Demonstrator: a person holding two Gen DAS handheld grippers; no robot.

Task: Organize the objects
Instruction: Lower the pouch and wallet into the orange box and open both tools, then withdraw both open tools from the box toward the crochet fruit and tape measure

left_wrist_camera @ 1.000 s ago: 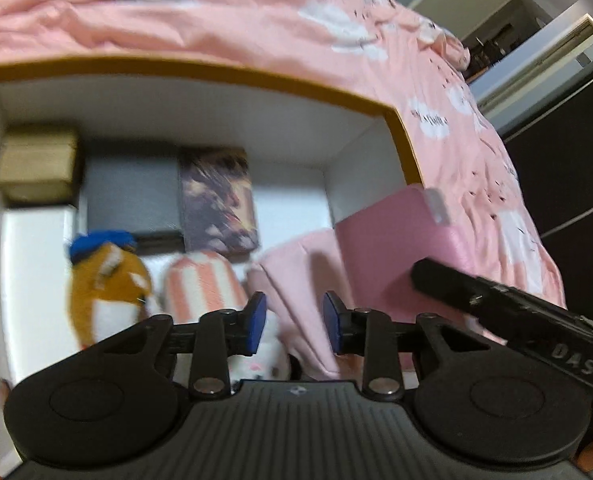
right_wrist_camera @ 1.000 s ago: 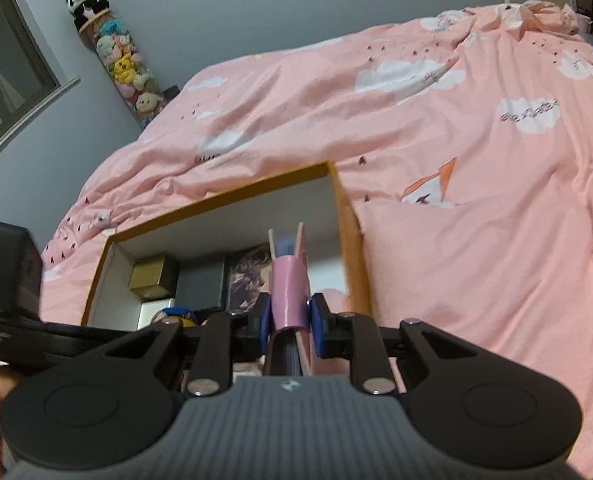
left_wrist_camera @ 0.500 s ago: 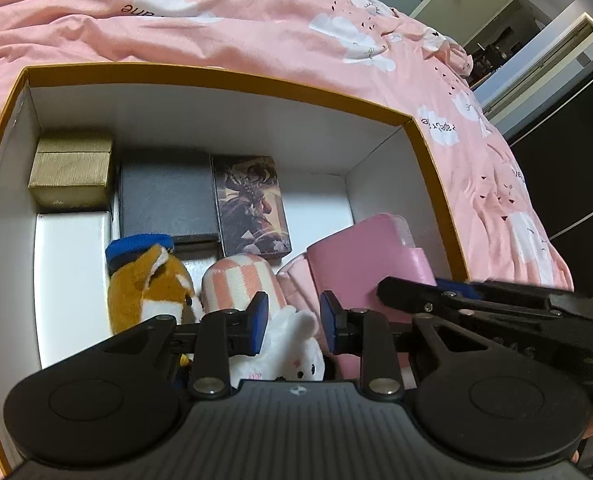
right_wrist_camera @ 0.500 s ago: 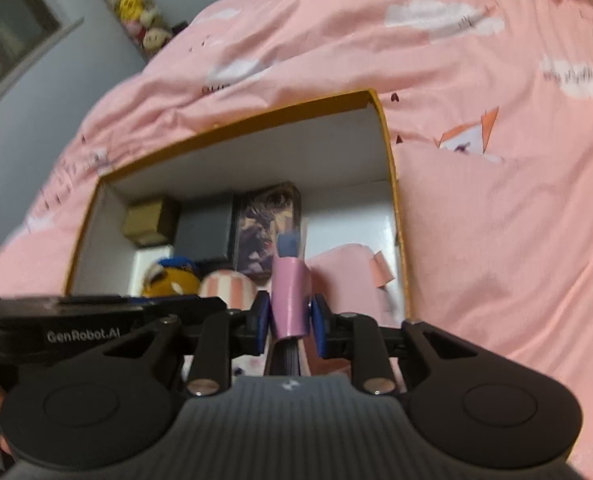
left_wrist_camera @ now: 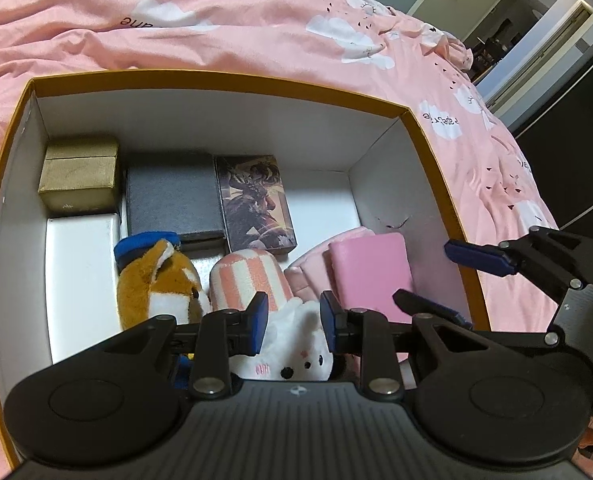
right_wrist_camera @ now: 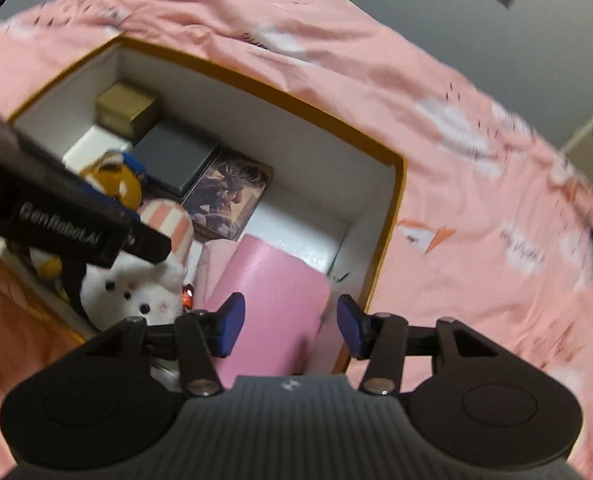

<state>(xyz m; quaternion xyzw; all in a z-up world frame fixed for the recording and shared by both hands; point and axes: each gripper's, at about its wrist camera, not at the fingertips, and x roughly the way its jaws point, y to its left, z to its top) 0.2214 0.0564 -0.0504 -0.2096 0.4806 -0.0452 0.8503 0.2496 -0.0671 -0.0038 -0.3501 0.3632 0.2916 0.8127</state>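
My right claw (right_wrist_camera: 290, 326) is spread wide, empty, just above the pink wallet (right_wrist_camera: 272, 304), which lies in the box (left_wrist_camera: 224, 76) by its right wall. Left claw (left_wrist_camera: 292, 320) part-open, empty, over the white bunny (left_wrist_camera: 292, 356).

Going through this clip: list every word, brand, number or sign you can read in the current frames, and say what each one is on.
"GenRobot.AI": white print on the side of the left claw, seen in the right wrist view.
Dark script on a white cloud of the pink bedspread, upside down, ending in "ane"; the first letters are unclear.
Other cloud prints on the bedspread: too distorted to read.
Illustrated box in the orange-rimmed box: artwork only, no legible text.
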